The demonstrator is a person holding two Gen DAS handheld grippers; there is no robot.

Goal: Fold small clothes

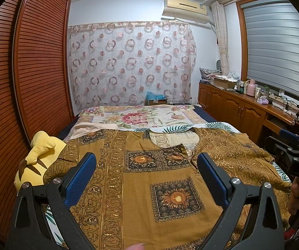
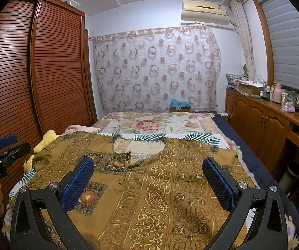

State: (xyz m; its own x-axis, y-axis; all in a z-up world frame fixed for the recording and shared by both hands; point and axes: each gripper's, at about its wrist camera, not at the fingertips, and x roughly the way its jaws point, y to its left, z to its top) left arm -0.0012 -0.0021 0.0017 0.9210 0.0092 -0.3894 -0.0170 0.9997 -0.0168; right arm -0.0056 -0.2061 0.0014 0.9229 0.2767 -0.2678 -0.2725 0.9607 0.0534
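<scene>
I've got the left gripper (image 1: pixel 147 179) w/ its blue fingers (image 1: pixel 80 179) wide apart, nothing in them. Same w/ the right gripper (image 2: pixel 148 182): fingers apart, empty. The brown shirt (image 1: pixel 137 187) lies flat on the bed (image 1: pixel 132 117), spread out under and past both sets of fingers, neck hole at the far end. A yellow plush toy (image 1: pixel 39 158) sits left of my left fingers, touching the shirt's edge.

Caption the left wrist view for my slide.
Open left gripper hovers over a brown shirt spread flat on the bed, unfolded.
</scene>
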